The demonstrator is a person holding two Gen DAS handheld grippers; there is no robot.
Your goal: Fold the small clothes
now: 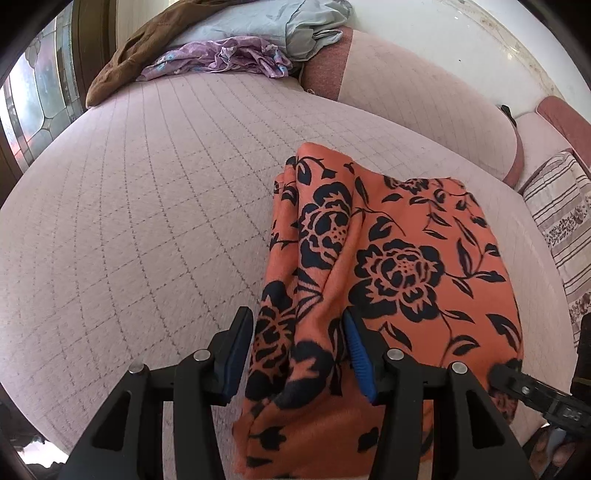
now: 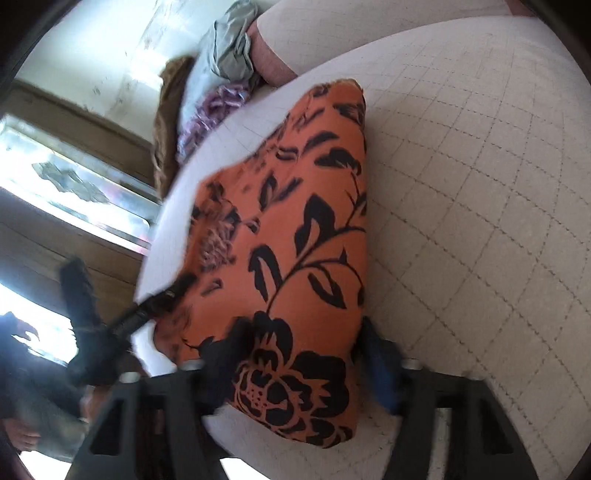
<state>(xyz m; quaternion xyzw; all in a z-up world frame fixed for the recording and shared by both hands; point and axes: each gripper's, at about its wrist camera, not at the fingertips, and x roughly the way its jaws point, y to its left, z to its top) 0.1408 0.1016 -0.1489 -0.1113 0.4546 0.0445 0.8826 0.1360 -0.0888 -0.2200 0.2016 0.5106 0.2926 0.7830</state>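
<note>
Both claws tilt steeply down over the quilted cushion (image 1: 147, 206). The left claw (image 1: 299, 354) is clamped on a bunched fold of the orange floral garment (image 1: 399, 251). The right claw (image 2: 306, 354) pinches its near edge; the rest lies ahead on the cushion.

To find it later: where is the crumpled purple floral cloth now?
Left wrist view, upper left: purple cloth lies at the quilted sofa's far end, between brown garment and grey-blue garment.

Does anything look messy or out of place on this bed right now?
Yes. At the far end, a purple floral garment, a brown cloth and a pale blue piece lie crumpled in a heap. The orange floral cloth is bunched along its left edge.
</note>
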